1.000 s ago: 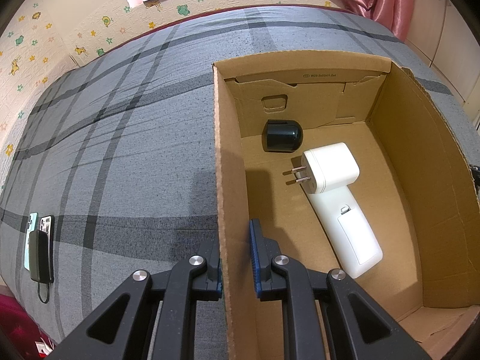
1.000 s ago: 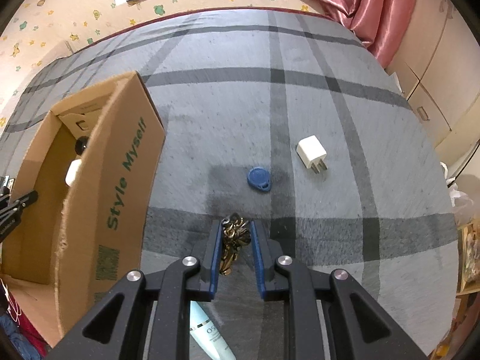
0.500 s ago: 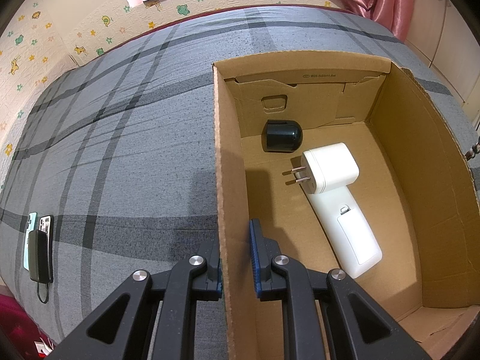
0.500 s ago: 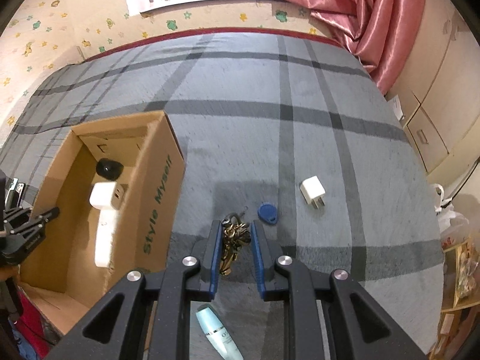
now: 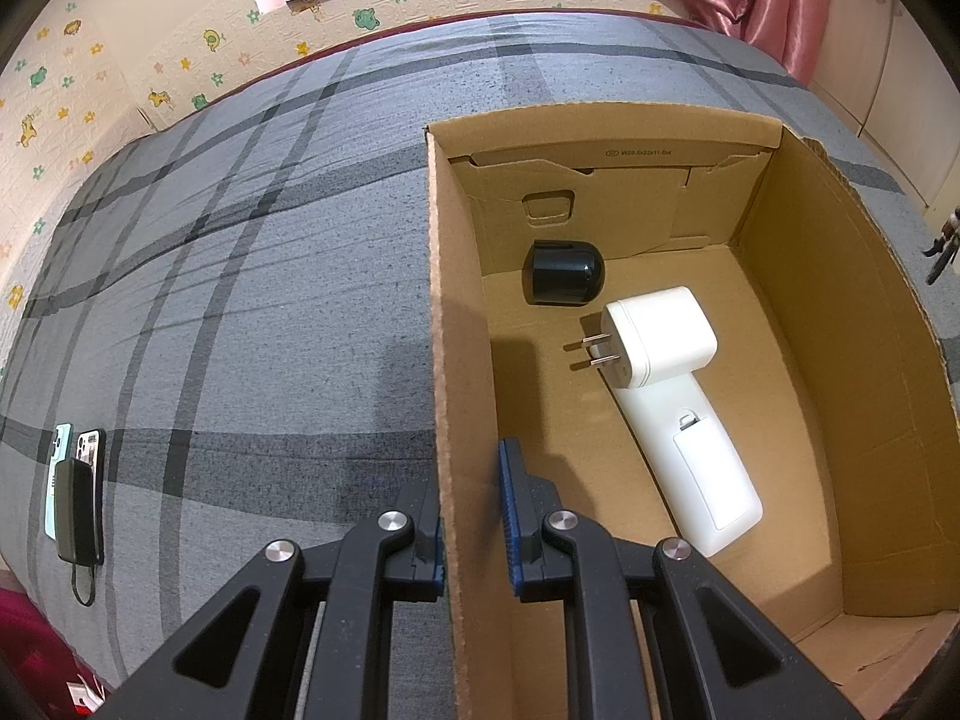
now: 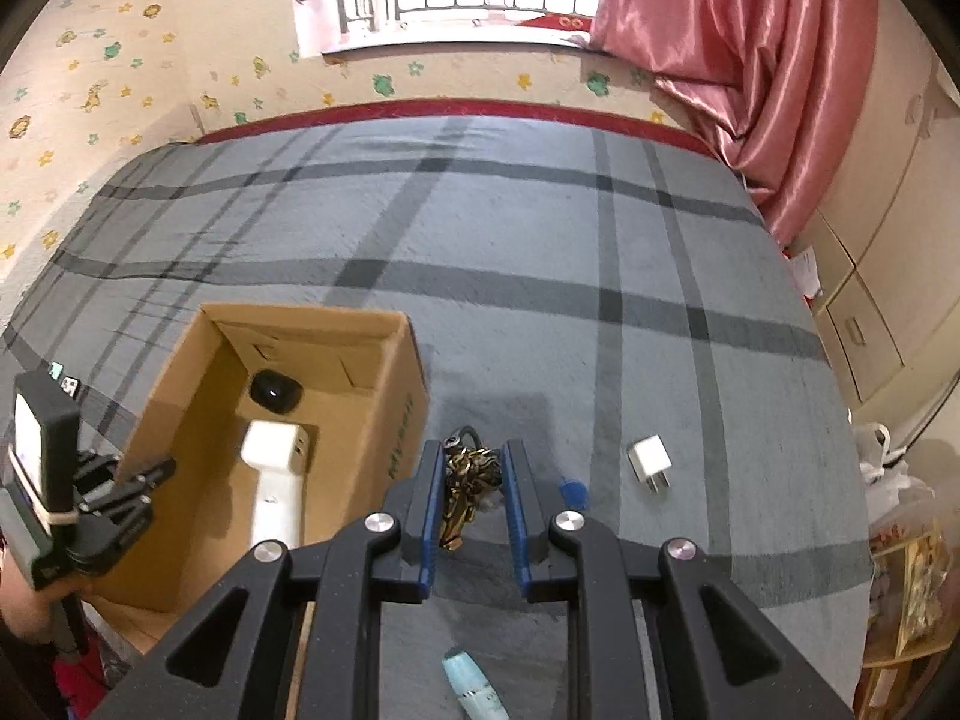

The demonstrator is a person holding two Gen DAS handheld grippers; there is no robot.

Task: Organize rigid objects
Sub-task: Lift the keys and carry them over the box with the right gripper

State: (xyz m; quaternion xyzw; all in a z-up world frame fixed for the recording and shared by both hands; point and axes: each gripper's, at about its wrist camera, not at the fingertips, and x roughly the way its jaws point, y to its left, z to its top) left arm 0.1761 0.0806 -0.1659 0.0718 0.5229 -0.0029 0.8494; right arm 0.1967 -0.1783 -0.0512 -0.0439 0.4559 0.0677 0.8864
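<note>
Jaws of the left gripper [image 5: 471,516] are clamped on the left wall of the cardboard box [image 5: 444,324], one pad outside and one inside. Jaws of the right gripper [image 6: 469,501] are closed on a bunch of keys [image 6: 465,480], which hangs between the blue pads above the bed [image 6: 510,252], to the right of the box. Inside the box, on its floor, lie three items: a black rounded object [image 5: 563,273] near the far wall, a white plug adapter [image 5: 657,337] with its two prongs pointing toward the left wall, and a long white remote-like device [image 5: 699,468] on which the adapter partly rests. On the grey checked bedcover to the right of the box lie a small white charger cube [image 6: 649,461] and a blue tag [image 6: 573,493], the tag just beside the right jaw in the picture. A pale blue tube [image 6: 474,681] lies on the cover below the right gripper, partly hidden by its frame. At the far left edge of the bed, well apart from the box, two phones [image 5: 75,450] lie side by side with a dark power bank [image 5: 78,510] on top. A pink curtain [image 6: 738,42] hangs at the right of the window.
</note>
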